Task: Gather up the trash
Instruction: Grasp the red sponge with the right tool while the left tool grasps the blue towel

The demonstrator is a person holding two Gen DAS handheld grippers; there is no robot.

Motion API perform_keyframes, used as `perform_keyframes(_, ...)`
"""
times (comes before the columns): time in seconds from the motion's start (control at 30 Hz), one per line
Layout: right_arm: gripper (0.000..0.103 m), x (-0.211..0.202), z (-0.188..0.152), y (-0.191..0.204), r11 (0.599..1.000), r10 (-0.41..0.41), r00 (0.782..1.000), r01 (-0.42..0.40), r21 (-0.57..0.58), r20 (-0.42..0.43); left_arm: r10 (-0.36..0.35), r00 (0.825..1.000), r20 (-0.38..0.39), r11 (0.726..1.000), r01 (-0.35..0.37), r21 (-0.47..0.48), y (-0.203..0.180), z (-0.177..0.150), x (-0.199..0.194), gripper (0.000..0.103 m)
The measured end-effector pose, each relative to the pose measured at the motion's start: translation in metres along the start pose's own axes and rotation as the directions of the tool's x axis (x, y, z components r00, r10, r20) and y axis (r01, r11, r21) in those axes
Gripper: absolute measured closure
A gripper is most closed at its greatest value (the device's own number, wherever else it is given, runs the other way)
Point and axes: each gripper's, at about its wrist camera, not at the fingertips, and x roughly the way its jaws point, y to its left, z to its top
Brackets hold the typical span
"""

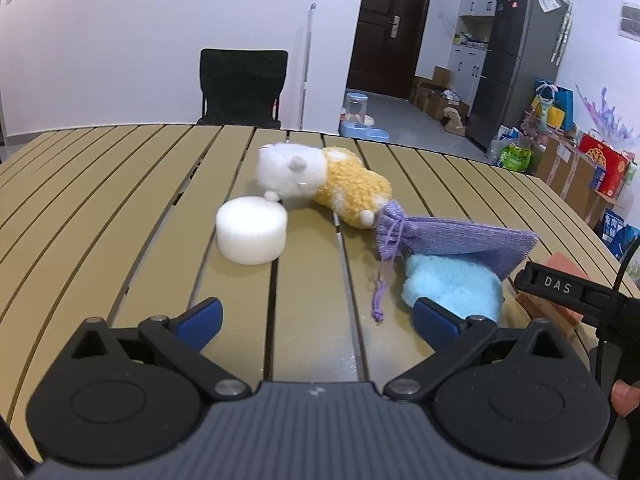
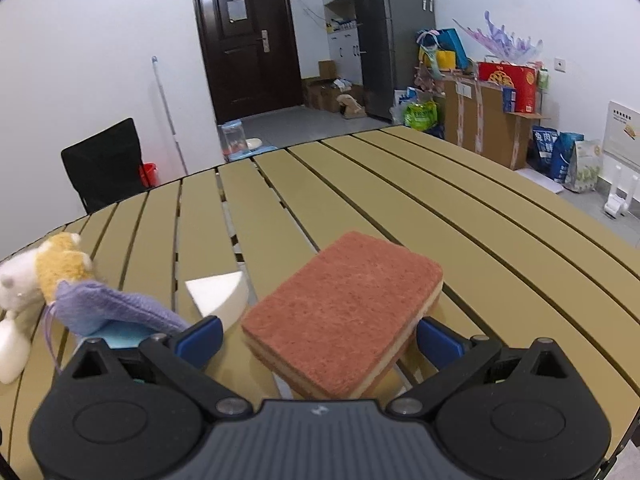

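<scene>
My left gripper [image 1: 318, 320] is open and empty, low over the slatted tan table [image 1: 120, 200]. Ahead of it lie a white foam cylinder [image 1: 252, 230], a white and yellow plush toy [image 1: 320, 184], a purple drawstring pouch [image 1: 448, 236] and a fluffy blue piece [image 1: 452, 284] partly under the pouch. My right gripper [image 2: 320, 338] is open, with a red-brown sponge [image 2: 344, 312] lying flat on the table between its fingers. A white foam wedge [image 2: 218, 292] sits just left of the sponge. The pouch [image 2: 108, 308] and plush toy [image 2: 40, 272] are further left.
A black chair [image 1: 242, 86] stands behind the table's far edge. Beyond are a dark door [image 2: 244, 44], a fridge [image 1: 516, 60], and cardboard boxes and bags [image 2: 492, 108] along the right wall. The right half of the table [image 2: 480, 208] is bare slats.
</scene>
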Motion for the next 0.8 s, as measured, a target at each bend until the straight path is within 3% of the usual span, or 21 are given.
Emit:
perform_keyframes(0.1,0.000,0.001,-0.001,-0.005,0.999,0.026,1.000,-0.026,0.028,-0.002,-0.008,1.000,0.003,1.000,0.007,0.011,-0.005,0.000,0.002,0.000)
perform_keyframes(0.23,0.012,-0.003,-0.003,-0.011,0.998,0.045,0.999,-0.045,0.041,0.007,-0.023,1.000,0.008,1.000,0.022,0.016,-0.009,0.001,0.003,0.000)
perform_keyframes(0.4,0.015,-0.010,-0.006,-0.023,0.994,0.086,0.996,-0.087,0.063,0.029,-0.035,0.999,0.023,0.999,0.034,0.032,-0.019,0.001,0.003,0.000)
perform_keyframes(0.8,0.016,-0.033,-0.007,-0.050,0.997,0.074,0.990,-0.076,0.007,0.116,-0.122,0.991,0.050,0.988,0.117,0.096,-0.059,-0.001,0.012,0.000)
